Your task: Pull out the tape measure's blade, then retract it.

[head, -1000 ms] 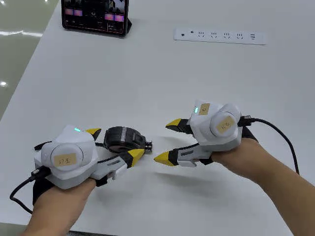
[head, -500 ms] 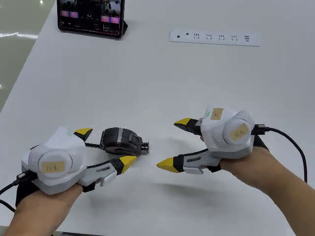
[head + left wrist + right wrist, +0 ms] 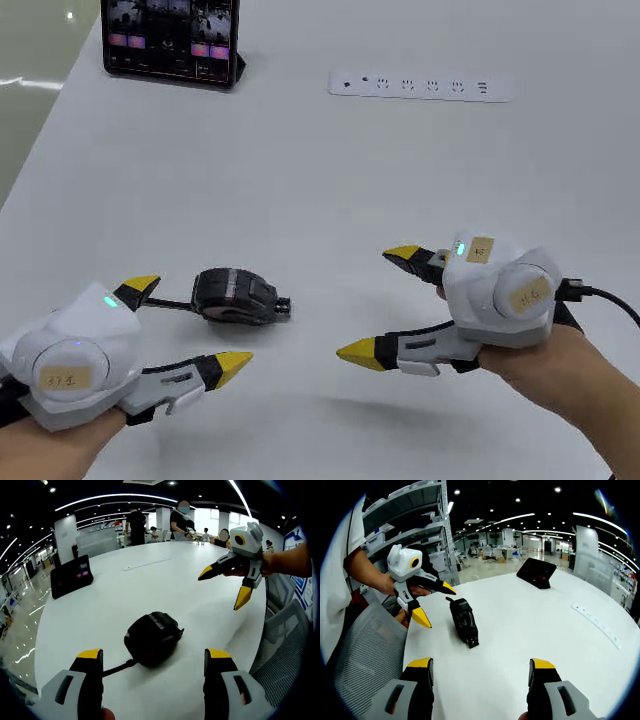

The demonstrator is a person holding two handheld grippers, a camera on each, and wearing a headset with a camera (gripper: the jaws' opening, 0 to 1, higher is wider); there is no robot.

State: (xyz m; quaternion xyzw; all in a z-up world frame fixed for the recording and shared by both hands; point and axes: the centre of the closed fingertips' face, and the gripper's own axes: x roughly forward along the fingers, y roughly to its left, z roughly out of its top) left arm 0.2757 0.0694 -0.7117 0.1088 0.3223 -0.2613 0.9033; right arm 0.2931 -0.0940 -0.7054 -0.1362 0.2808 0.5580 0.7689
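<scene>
Setting: open-plan lab-workshop hall. Evidence: long ceiling light strips (image 3: 120,496), stocked metal storage shelving (image 3: 415,505), large white worktable (image 3: 300,170), power strip (image 3: 420,85), propped tablet (image 3: 170,40).

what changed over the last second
The left gripper drew back toward the person, off the tape measure that sat between its jaws; the right gripper also backed away. Both are open. The tape measure stayed put on the table, blade in.
</scene>
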